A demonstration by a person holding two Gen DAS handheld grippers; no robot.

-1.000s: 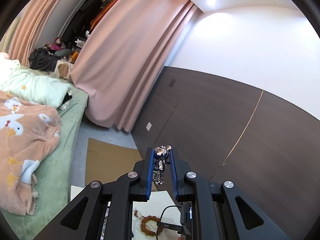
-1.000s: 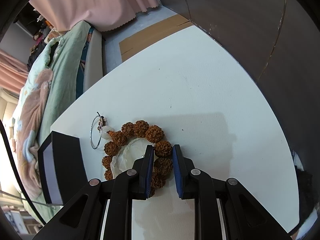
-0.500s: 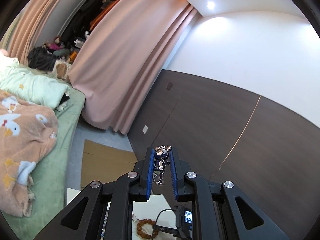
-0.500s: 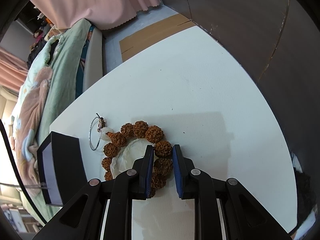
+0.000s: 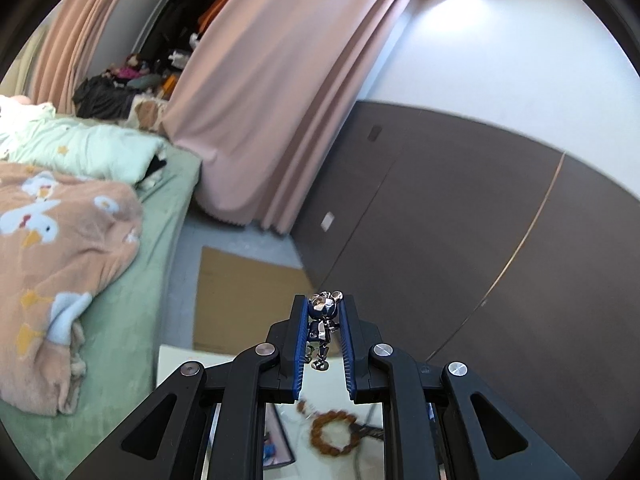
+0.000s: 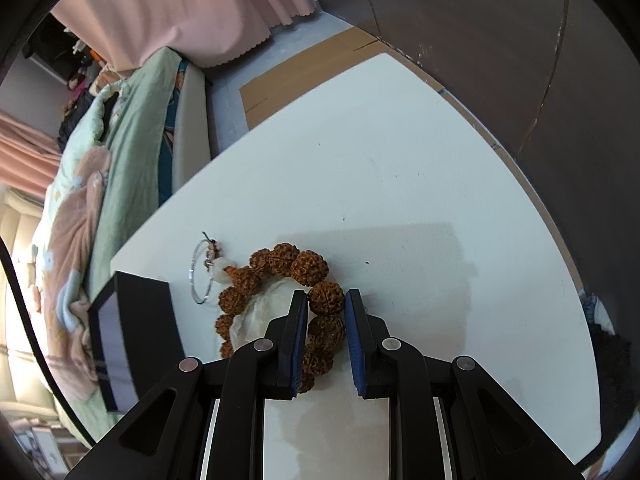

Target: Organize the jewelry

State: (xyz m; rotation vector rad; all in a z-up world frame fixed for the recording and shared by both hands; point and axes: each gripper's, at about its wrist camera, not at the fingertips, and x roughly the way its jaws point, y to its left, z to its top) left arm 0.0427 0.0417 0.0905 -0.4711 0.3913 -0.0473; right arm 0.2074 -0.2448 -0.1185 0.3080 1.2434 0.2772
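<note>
left gripper (image 5: 324,312): nearly closed, blue pads clamped on a small silver bear charm (image 5: 322,322); head between the tips, legs dangling free between the fingers; held up in the air, above the table
right gripper (image 6: 326,308): narrow gap, pads either side of one bead of the brown bead bracelet (image 6: 282,298); both pads look to be touching the bead, low over the table
bracelet: lies on white table (image 6: 400,184), looped around a pale crumpled wrapper (image 6: 266,308)
thin ring bangle (image 6: 200,270): flat on table, just left of bracelet
black box (image 6: 128,340): left table edge, near bangle
background: bed (image 5: 80,216), pink curtain (image 5: 280,92)
</note>
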